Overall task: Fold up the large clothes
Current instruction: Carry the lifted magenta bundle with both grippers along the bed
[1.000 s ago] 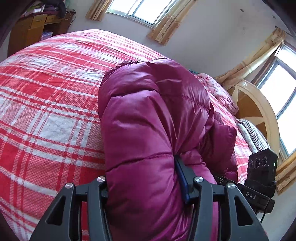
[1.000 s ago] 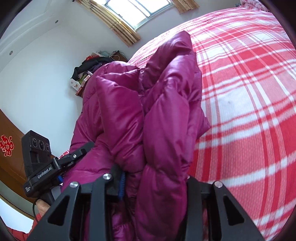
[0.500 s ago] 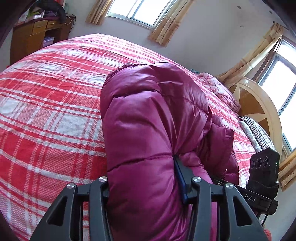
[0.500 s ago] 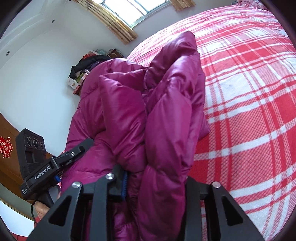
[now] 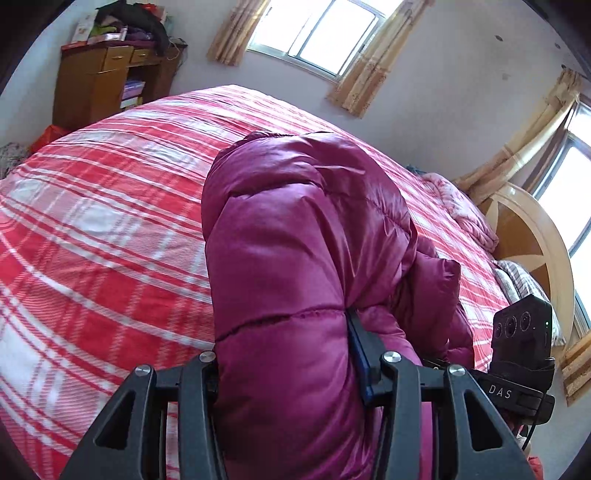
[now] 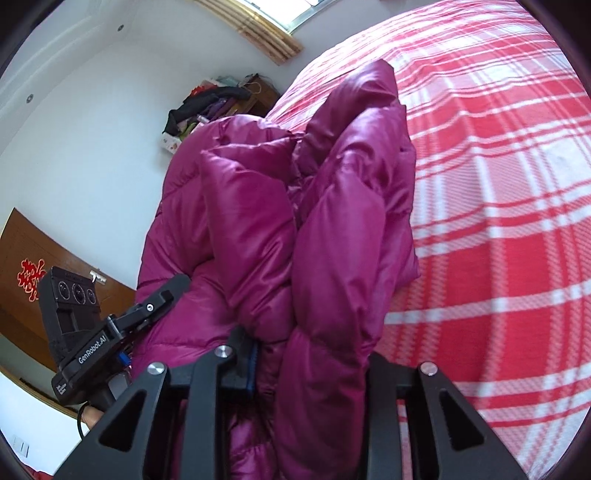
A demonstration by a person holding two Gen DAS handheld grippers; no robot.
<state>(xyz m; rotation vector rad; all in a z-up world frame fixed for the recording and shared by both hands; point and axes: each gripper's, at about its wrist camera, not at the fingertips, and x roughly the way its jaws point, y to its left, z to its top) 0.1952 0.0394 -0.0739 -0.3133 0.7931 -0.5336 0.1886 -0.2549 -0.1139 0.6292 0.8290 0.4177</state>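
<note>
A magenta puffer jacket (image 5: 303, 236) hangs bunched above the red and white plaid bed (image 5: 103, 229). My left gripper (image 5: 284, 365) is shut on a thick quilted fold of it at the bottom of the left wrist view. My right gripper (image 6: 306, 354) is shut on another bunched fold of the same jacket (image 6: 332, 221), which rises over the bed (image 6: 498, 184). Each gripper shows in the other's view: the right one at the lower right (image 5: 517, 369), the left one at the lower left (image 6: 110, 332). The jacket hides the fingertips.
A wooden cabinet (image 5: 99, 77) piled with clothes stands past the bed's far corner. The wooden headboard (image 5: 532, 236) and a pink quilt (image 5: 458, 206) lie at the right. Curtained windows (image 5: 317, 33) line the wall. A brown door (image 6: 26, 280) is at left.
Both grippers have lifted with the jacket still clamped. More of the room, the cabinet and the far wall has come into view. The grips have not changed.
</note>
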